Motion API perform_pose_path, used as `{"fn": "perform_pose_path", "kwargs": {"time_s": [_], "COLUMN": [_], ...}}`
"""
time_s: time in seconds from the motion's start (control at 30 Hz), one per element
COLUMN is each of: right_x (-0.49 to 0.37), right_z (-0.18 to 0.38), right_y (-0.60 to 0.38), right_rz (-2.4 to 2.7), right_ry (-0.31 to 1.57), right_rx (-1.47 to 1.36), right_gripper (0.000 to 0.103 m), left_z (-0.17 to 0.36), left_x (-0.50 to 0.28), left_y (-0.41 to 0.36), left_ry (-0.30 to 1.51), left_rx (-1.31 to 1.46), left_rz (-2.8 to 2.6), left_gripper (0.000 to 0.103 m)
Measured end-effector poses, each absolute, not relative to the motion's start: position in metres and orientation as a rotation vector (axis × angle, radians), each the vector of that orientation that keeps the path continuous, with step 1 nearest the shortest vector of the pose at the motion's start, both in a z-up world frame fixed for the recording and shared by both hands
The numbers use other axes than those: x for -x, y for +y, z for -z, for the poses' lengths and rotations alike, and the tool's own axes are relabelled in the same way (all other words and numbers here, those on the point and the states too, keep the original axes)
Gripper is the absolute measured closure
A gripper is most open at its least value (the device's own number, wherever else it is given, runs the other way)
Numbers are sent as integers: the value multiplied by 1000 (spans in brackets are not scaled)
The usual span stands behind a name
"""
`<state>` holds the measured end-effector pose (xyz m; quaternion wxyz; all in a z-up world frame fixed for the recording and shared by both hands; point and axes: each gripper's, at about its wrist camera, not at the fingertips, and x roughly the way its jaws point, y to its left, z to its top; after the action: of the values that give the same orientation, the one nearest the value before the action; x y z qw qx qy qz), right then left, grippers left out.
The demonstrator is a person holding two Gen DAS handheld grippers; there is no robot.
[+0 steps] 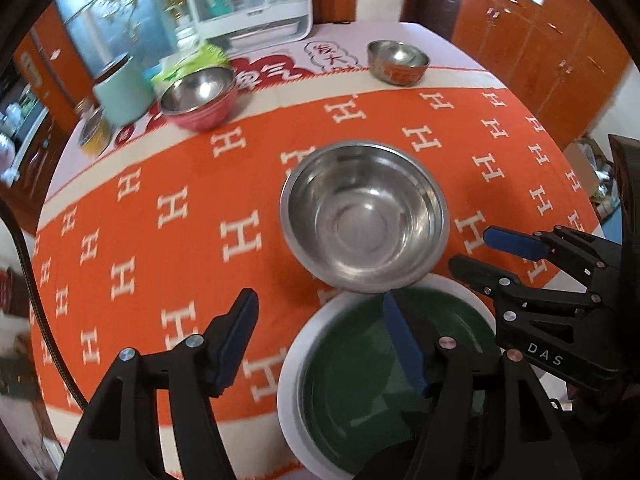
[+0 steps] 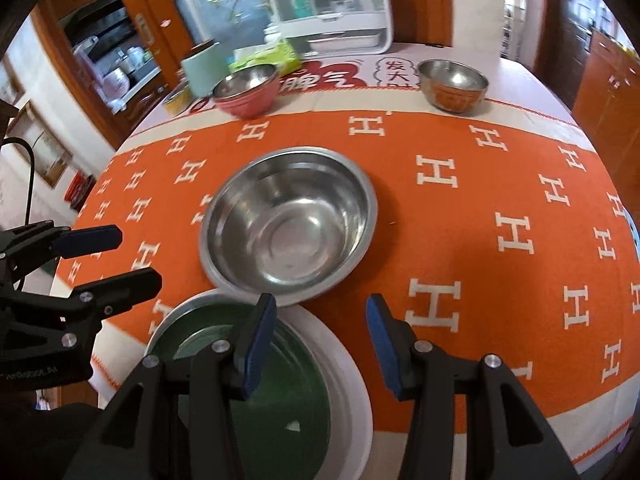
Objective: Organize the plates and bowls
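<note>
A large steel bowl [image 1: 364,216] [image 2: 288,224] stands on the orange cloth mid-table. Just in front of it, a green plate [image 1: 360,392] [image 2: 280,384] lies stacked on a white plate [image 1: 290,376] [image 2: 354,368] near the front edge. Farther back are a pink-sided steel bowl [image 1: 200,96] [image 2: 248,92] and an orange-sided steel bowl [image 1: 398,62] [image 2: 452,84]. My left gripper [image 1: 320,340] [image 2: 138,256] hangs open above the plates' left side, holding nothing. My right gripper [image 2: 322,336] [image 1: 468,248] hangs open above their right rim, also holding nothing.
At the back of the table stand a mint canister [image 1: 120,92], a green packet [image 1: 196,62], a yellow jar [image 1: 94,132] and a white box-shaped rack [image 1: 248,4]. Wooden cabinets [image 1: 540,52] rise beyond the table's right side. The table edge runs close under the plates.
</note>
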<state>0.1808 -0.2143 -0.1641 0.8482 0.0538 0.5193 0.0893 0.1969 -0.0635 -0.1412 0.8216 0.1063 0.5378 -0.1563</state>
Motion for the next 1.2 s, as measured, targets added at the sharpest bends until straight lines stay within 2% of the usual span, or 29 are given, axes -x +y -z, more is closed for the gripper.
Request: {"fn": "perform_pose_path", "kwargs": {"time_s": [0.37,0.77,0.87,0.93,1.13,1.2], "right_x": [-208,-237,-242,-243,-246,-246], "right_z": [181,203,206,207,209,209], "right_y": [-208,-212,-211,-210,-208,-209], "right_rz": [-114,-65,-68,-76,-80,-79], "right_ry": [1069,1098,1101,1098,1086,1085], "right_rx": [-106,-135,-131,-127,-118,-124], "right_gripper": [56,56,57,65,71,71], "left_z": [177,225,231,234,236,235], "left_x": [-252,-287,-291,-294,-296,-296], "left_y": [-54,-55,-53,-52,-54,-56], "left_ry": [1163,1276,1282,1285,1283,1276], "left_rx": [-115,-4,16,33,61,68], "left_rz": [421,492,501,513,545,565], "left_gripper": [38,38,43,45,61,71]}}
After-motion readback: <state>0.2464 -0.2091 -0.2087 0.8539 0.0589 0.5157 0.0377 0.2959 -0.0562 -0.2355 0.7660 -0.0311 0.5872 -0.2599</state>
